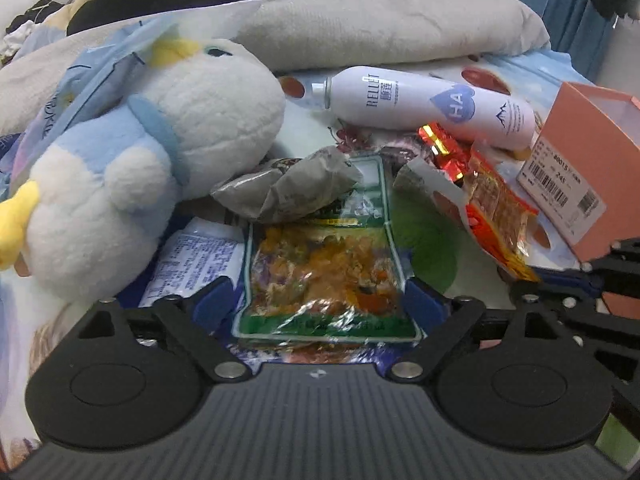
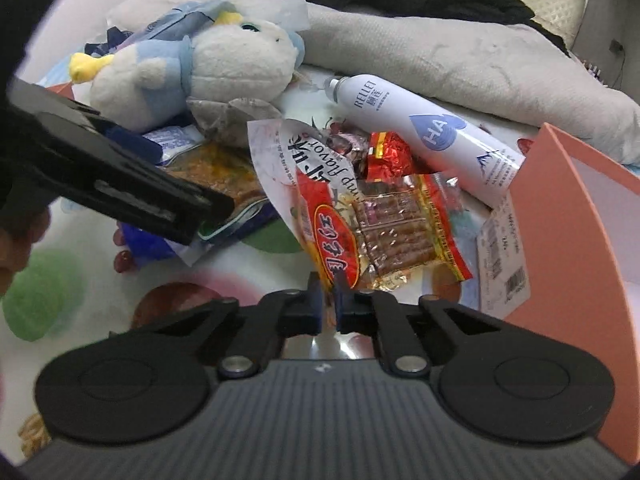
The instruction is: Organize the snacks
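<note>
The red snack packet [image 2: 384, 224] lies on the bed sheet [image 2: 248, 264], its long axis running from my right gripper [image 2: 328, 296] up toward one o'clock. That gripper's jaws are nearly closed on the packet's near corner, so I judge I'm holding it. The orange box [image 2: 568, 216], open at three o'clock just beside the packet, looks like the place to drop it. My left gripper [image 1: 320, 300] is spread wide, its fingers flanking the green snack bag [image 1: 324, 272], whose long axis points straight away to twelve o'clock; it isn't gripped yet. Beyond lie a grey pouch [image 1: 288, 188], the white spray bottle [image 1: 424, 104] at one o'clock, and a plush penguin [image 1: 152, 156] at ten.
</note>
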The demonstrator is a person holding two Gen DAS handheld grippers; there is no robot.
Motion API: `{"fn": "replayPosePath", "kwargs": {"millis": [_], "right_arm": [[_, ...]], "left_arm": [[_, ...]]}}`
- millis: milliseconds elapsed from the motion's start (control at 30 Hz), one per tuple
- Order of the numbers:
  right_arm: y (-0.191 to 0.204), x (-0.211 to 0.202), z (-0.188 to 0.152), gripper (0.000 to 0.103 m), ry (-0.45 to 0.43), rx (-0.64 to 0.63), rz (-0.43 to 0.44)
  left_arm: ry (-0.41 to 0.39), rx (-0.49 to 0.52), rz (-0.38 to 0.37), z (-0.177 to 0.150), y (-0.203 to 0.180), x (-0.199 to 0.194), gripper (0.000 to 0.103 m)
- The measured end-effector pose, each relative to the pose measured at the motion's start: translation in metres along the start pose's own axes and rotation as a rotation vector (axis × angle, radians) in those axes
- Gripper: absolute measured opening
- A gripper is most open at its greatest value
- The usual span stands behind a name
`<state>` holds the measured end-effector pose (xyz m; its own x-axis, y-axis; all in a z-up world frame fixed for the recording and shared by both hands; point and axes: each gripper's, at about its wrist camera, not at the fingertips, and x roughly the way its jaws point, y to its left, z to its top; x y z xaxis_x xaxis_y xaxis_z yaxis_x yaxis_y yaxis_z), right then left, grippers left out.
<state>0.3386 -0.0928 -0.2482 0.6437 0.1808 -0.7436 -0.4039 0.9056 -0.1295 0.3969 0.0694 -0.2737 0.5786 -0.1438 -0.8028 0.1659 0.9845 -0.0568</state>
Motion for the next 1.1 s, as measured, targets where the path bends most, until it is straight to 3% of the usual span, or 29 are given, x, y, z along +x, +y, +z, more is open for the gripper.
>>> {"fn": "replayPosePath", "kwargs": {"millis": [133, 233, 300, 433, 667, 1100], "right_arm": [[-0.001, -0.005, -0.002, 0.006, -0.003, -0.018, -0.01], [-0.001, -0.011, -0.004, 0.005, -0.004, -0.022, -0.013], [-0.002, -0.015, -0.006, 0.005, -0.003, -0.015, -0.011], [0.0, -0.025, -0.012, 0.004, -0.007, -0.023, -0.014], [0.01, -0.05, -0.023, 0.003, -0.019, -0.039, 0.003], [0.039, -0.107, -0.072, 0.003, 0.004, -0.137, 0.081]], "left_arm": [[0.008, 0.012, 0.039, 0.0, -0.01, 0.008, 0.095], [0.013, 0.042, 0.067, -0.003, -0.016, 0.009, 0.085], [0.007, 0.056, 0.065, -0.005, -0.018, 0.006, 0.069], [-0.008, 0.102, 0.069, -0.013, -0.024, 0.001, 0.059], [0.006, 0.06, 0.067, -0.024, -0.023, -0.019, 0.039], [0.047, -0.084, 0.065, -0.09, -0.04, -0.087, 0.029]]}}
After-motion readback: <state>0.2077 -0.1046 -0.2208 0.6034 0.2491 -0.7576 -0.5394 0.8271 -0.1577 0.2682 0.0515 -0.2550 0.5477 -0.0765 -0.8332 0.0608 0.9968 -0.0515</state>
